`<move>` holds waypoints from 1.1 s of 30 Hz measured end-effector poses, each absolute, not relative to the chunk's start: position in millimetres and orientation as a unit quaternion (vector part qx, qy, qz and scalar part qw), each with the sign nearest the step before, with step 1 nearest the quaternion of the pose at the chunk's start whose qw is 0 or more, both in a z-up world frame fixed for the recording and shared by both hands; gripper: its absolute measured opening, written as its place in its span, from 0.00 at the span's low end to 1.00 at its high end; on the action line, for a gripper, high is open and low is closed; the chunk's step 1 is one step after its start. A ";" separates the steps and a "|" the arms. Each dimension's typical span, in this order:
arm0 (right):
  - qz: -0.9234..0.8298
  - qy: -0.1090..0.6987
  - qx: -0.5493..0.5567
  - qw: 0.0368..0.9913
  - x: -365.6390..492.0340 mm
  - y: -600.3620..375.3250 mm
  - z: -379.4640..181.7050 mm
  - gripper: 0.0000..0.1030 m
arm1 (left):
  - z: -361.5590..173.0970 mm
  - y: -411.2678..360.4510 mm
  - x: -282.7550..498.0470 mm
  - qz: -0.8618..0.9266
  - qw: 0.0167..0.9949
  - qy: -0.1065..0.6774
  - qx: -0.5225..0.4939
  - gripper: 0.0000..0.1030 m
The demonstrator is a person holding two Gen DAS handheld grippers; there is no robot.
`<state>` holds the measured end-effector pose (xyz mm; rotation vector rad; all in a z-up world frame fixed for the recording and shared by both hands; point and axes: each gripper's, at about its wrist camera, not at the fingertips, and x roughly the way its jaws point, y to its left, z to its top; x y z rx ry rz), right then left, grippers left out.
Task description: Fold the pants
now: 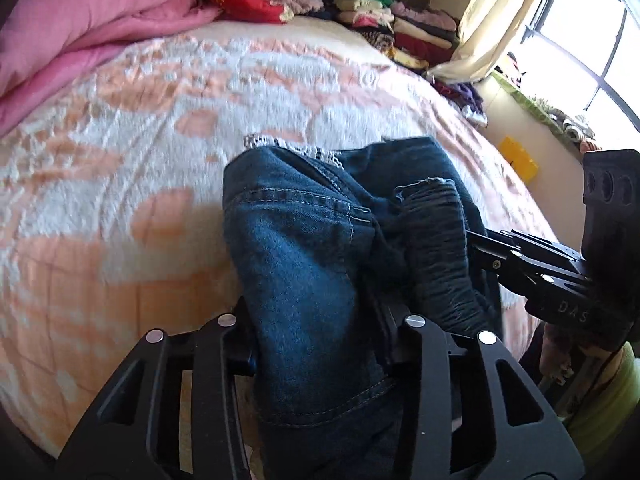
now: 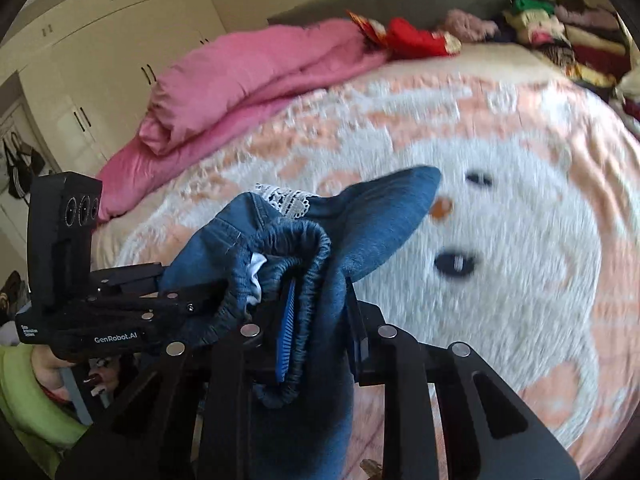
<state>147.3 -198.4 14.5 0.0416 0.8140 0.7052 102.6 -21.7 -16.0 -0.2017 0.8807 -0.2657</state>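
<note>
The pants are dark blue jeans with an elastic waistband and a strip of white lace trim. My left gripper is shut on the denim, which bulges up between its fingers. My right gripper is shut on the gathered elastic waistband; a blue ribbed finger pad shows against the fabric. Both grippers hold the bunched pants above the bed, close side by side. The right gripper shows at the right of the left wrist view, the left gripper at the left of the right wrist view.
Below is a bed with a peach and white fleece blanket, which also shows in the right wrist view. A folded pink quilt lies at the far side. Stacked clothes sit at the head corner. A window is to the right, wardrobes to the left.
</note>
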 end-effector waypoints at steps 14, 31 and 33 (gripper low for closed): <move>0.299 0.392 -0.006 0.870 203.5 -184.4 12.1 0.24 | -16.8 -9.0 158.0 -0.087 0.900 0.418 -0.082 0.32; 0.207 0.448 -0.023 0.870 203.7 -198.7 -19.9 0.70 | -31.0 -2.0 152.4 -0.061 0.893 0.439 -0.077 0.58; 0.204 0.434 -0.017 0.878 196.2 -203.4 -9.6 0.78 | -25.3 -1.9 147.5 -0.061 0.896 0.433 -0.075 0.60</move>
